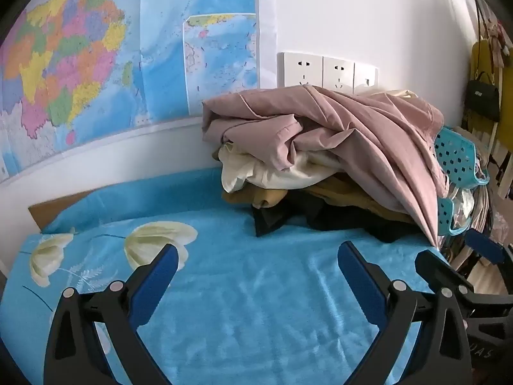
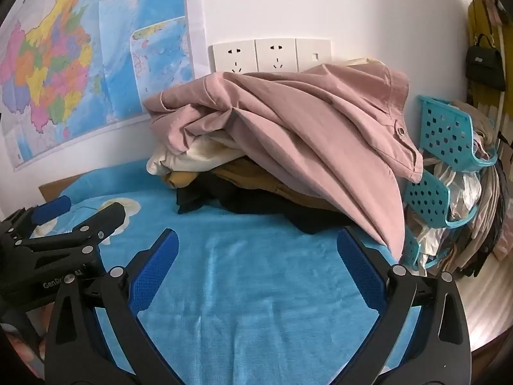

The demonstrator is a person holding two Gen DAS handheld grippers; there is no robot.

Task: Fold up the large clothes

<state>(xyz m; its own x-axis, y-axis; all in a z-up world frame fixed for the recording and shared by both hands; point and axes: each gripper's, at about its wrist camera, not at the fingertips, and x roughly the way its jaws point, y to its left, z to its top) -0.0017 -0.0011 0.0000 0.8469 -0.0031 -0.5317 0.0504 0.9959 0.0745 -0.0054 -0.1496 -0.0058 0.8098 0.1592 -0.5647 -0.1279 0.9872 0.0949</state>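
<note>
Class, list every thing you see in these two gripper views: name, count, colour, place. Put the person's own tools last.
pink garment: one, dusty pink, top of pile
cream garment: one, under the pink
mustard garment: one, lower
black garment: one, bottom
blanket: one, blue, floral, covering surface
map: one, multicoloured, wall
sockets: three plates, white, wall
baskets: turquoise, right, count unclear
handbag: one, black, hanging
left gripper: open
right gripper: open

blanket (image 1: 256, 288): plush, sheeny | pink garment (image 2: 304, 122): matt cloth; basket (image 2: 445, 131): glossy plastic
</note>
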